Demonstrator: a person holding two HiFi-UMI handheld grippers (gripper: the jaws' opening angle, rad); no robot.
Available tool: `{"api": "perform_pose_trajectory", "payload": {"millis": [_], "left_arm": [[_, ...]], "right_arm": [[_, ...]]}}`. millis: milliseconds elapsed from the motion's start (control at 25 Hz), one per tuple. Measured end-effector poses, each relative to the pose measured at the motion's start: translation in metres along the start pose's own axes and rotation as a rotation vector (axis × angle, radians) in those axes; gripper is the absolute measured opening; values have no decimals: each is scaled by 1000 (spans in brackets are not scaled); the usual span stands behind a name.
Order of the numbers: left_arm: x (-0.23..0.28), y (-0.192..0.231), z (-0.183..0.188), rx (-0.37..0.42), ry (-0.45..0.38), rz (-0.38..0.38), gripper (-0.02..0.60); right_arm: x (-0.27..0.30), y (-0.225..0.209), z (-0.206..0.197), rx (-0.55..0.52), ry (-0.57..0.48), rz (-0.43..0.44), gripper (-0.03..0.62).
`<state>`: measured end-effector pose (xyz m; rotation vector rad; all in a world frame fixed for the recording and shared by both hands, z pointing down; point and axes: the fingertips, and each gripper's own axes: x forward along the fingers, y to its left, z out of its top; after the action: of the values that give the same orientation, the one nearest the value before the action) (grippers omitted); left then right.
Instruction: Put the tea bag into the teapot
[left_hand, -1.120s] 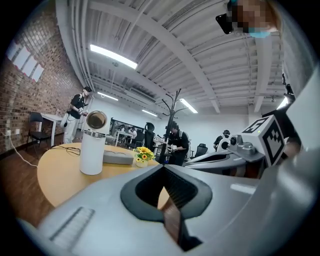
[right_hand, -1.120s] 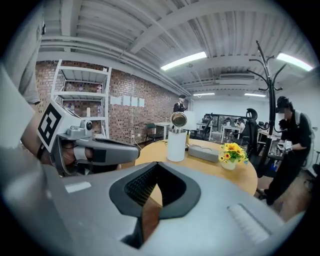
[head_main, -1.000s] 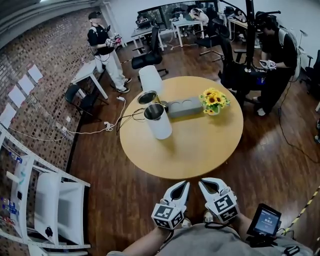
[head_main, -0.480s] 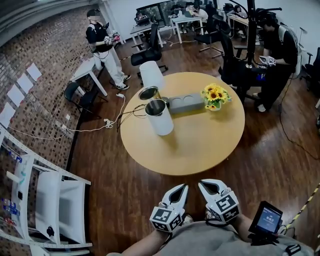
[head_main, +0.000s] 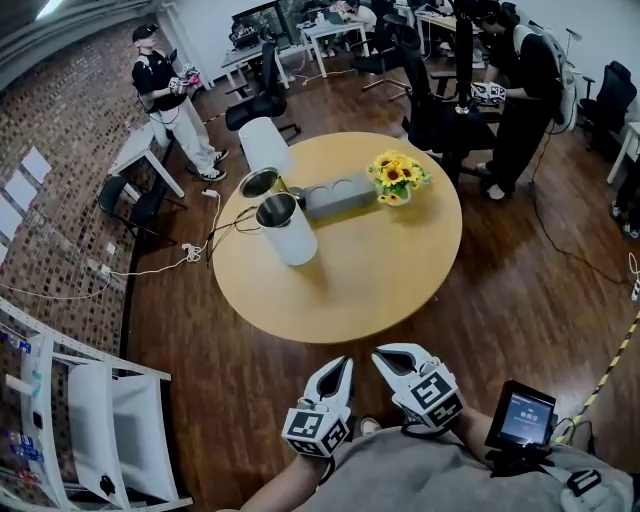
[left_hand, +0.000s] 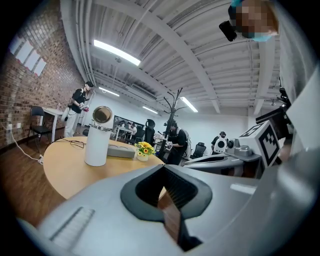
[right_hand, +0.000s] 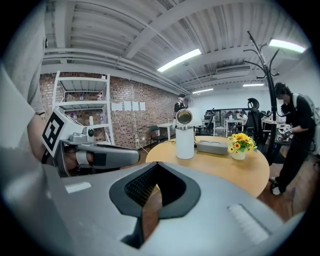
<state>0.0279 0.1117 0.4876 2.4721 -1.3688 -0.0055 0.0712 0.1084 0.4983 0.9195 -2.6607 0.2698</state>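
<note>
A tall white cylindrical teapot (head_main: 288, 236) with its lid flipped open stands on the left part of the round wooden table (head_main: 370, 280); it also shows as the teapot (left_hand: 96, 142) and the teapot (right_hand: 184, 137) in the gripper views. No tea bag is visible in any view. My left gripper (head_main: 338, 366) and right gripper (head_main: 385, 354) are held side by side close to my body, short of the table's near edge. Both are shut with nothing between the jaws, as seen at the left gripper (left_hand: 162, 167) and the right gripper (right_hand: 157, 167).
A grey box (head_main: 338, 194) and a pot of sunflowers (head_main: 397, 176) stand behind the teapot. A white chair (head_main: 262, 143) is at the table's far side. A white shelf (head_main: 90, 400) stands at left. People stand at the back. A small screen (head_main: 520, 420) sits by my right arm.
The head view has shifted, so the table and teapot sit further left and higher in the picture. Both grippers stay shut near my body, a little further left in view.
</note>
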Motion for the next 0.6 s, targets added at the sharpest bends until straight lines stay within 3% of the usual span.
{"api": "perform_pose_trajectory", "payload": {"millis": [600], "left_arm": [[18,-1,-7,-4,-4,-15,2]], "right_arm": [[2,-13,-11,19,1,1,6]]}}
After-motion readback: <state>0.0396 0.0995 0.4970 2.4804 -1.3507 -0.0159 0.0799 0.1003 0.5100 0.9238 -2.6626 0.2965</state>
